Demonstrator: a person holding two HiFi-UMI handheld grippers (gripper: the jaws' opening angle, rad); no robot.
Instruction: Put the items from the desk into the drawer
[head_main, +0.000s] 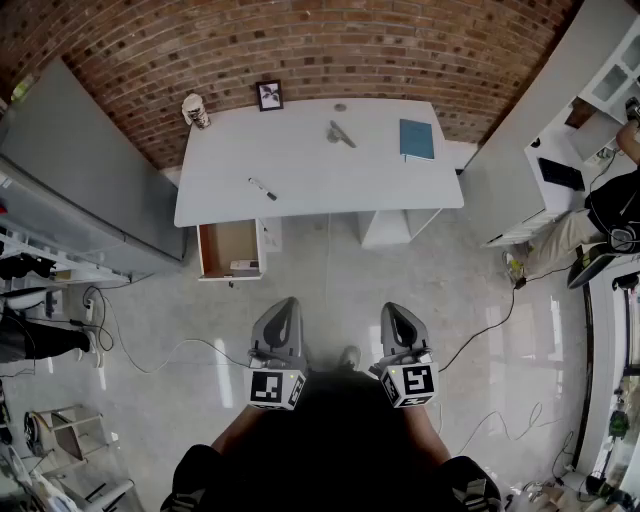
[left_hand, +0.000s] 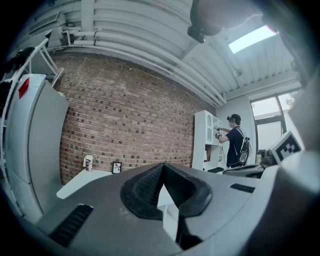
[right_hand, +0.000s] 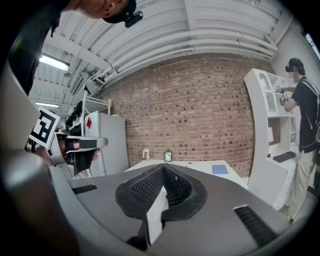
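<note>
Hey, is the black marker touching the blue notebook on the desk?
Apart. The head view shows the marker at the desk's front left and the blue notebook at its back right, bare white surface between them.

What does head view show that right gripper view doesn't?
Head view only: the open drawer under the white desk's left end, plus the marker and a small grey object on it. Right gripper view only: ceiling pipes, and the right gripper's tongs shut with nothing between them. Both: white desk, blue notebook, picture frame, cup, brick wall.
</note>
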